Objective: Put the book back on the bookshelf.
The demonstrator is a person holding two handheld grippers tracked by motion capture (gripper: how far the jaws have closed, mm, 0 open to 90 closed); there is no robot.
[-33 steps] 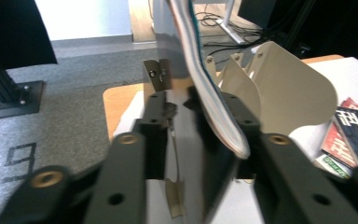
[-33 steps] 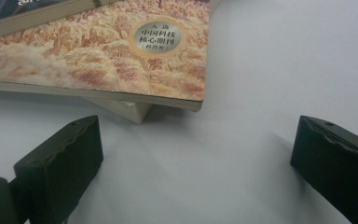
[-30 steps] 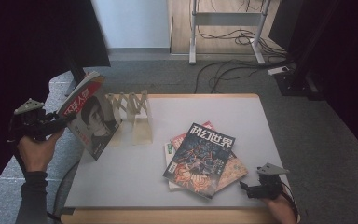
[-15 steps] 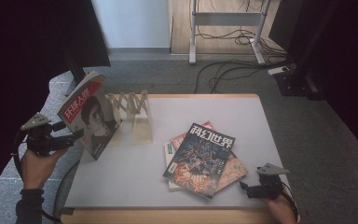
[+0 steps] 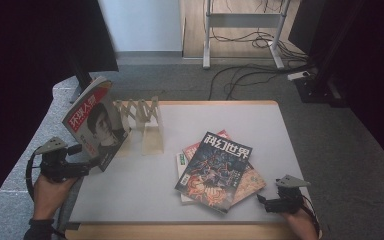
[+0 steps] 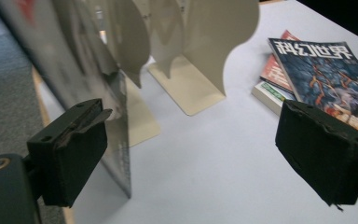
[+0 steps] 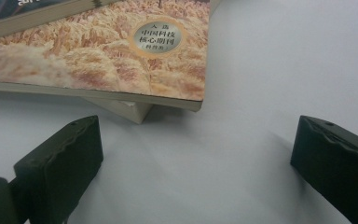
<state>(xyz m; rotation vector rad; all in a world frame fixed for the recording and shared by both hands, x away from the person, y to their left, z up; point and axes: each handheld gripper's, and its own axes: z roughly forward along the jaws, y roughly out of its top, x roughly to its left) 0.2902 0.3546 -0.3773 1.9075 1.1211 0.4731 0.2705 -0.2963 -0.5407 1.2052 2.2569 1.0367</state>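
- Left hand-held gripper point(image 5: 87, 167) sits off the table's point(image 5: 140, 200) left edge, jaws wide apart. They've just been opening; the pads press on nothing.
- In the left gripper view the red-cover magazine's point(image 6: 70, 79) lower edge stands just inside the left pad point(image 6: 72, 154), and I can't tell whether they touch. The cover is blurred there and cut off at the top.
- The magazine point(image 5: 96, 125) stands tilted at the left edge, leaning toward the white accordion rack point(image 5: 142, 117). Its back side and the rack's leftmost slots are hidden.
- Versus a second ago: the left hand has dropped toward the near edge and let go of the magazine, which stays put against the rack.
- Stack of magazines point(image 5: 219, 170) lies flat, right of centre near the front edge. The lower ones are mostly covered by the top one.
- Right hand-held gripper point(image 5: 264, 202) is at the near right corner, jaws wide open and empty, just short of the stack's corner point(image 7: 168, 98). No change from before.
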